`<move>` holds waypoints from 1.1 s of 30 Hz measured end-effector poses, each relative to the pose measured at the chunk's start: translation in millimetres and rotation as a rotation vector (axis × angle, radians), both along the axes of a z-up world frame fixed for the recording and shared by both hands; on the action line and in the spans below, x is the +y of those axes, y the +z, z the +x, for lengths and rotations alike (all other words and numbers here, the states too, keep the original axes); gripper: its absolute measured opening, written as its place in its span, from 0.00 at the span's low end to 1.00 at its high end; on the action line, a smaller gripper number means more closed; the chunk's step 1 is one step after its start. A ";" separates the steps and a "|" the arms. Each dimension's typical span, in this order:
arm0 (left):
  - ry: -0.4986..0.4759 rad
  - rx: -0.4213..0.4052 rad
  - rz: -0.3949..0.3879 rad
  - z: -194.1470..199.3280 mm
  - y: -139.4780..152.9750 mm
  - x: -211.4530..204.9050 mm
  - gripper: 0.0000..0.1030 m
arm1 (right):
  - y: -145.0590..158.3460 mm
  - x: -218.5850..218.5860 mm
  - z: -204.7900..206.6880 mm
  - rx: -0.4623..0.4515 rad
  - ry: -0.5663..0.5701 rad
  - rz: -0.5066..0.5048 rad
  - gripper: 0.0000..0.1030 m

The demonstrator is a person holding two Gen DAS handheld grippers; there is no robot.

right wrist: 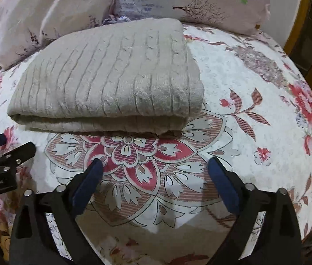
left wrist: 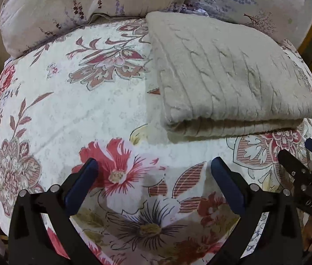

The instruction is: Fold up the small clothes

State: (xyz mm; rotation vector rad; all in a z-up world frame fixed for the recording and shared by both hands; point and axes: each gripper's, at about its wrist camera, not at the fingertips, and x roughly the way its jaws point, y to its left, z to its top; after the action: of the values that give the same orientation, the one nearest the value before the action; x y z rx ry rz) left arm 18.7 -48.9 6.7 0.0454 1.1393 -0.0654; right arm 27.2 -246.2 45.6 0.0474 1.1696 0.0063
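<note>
A beige cable-knit garment (right wrist: 109,81) lies folded on the bed's floral bedspread (right wrist: 244,114), its thick folded edge facing both grippers and its far side close to the 2 pillows (right wrist: 191,2) at the head of the bed. It already forms a neat rectangle of at least 2 layers, so the folding looks close to done or done.

The left gripper (left wrist: 153,176) hovers over bare bedspread, near the garment's front left corner but apart from it, with its blue-padded fingers spread wide and nothing between them. The right gripper (right wrist: 156,176) hovers just in front of the garment's folded edge, likewise spread and empty.

The fabric looks plush and soft, thick and rather bulky for its size, probably light. It will likely sag and slump if lifted by 1 point, and the layers may slide apart. The fuzzy pile should give the pads good friction. The best hold, if another fold is needed, seems to be at the 2 front corners of the folded edge, pinching all layers together, 1 gripper on each.
</note>
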 end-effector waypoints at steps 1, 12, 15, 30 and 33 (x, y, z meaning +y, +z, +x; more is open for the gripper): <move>0.004 0.006 0.001 -0.5 0.1 -0.2 0.98 | -0.6 0.0 0.0 0.000 -0.005 0.005 0.99; -0.002 0.024 0.005 -1.9 0.9 -1.3 0.98 | -1.3 3.8 0.2 0.010 -0.046 -0.005 0.99; -0.003 0.018 0.006 -2.6 0.9 -1.8 0.98 | -1.3 4.0 -0.1 0.011 -0.050 -0.006 0.99; -0.002 0.017 0.007 -3.4 0.6 -2.2 0.98 | -0.6 4.0 -1.4 0.007 -0.060 -0.008 0.99; -0.002 0.017 0.007 -3.4 0.5 -2.2 0.98 | -0.4 4.1 -1.5 0.007 -0.060 -0.007 0.99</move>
State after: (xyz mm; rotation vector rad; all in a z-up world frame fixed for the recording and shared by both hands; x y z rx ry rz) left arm 15.3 -51.1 7.2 0.0520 1.1570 -0.0639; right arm 25.7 -242.1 45.2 0.0759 1.1749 -0.0508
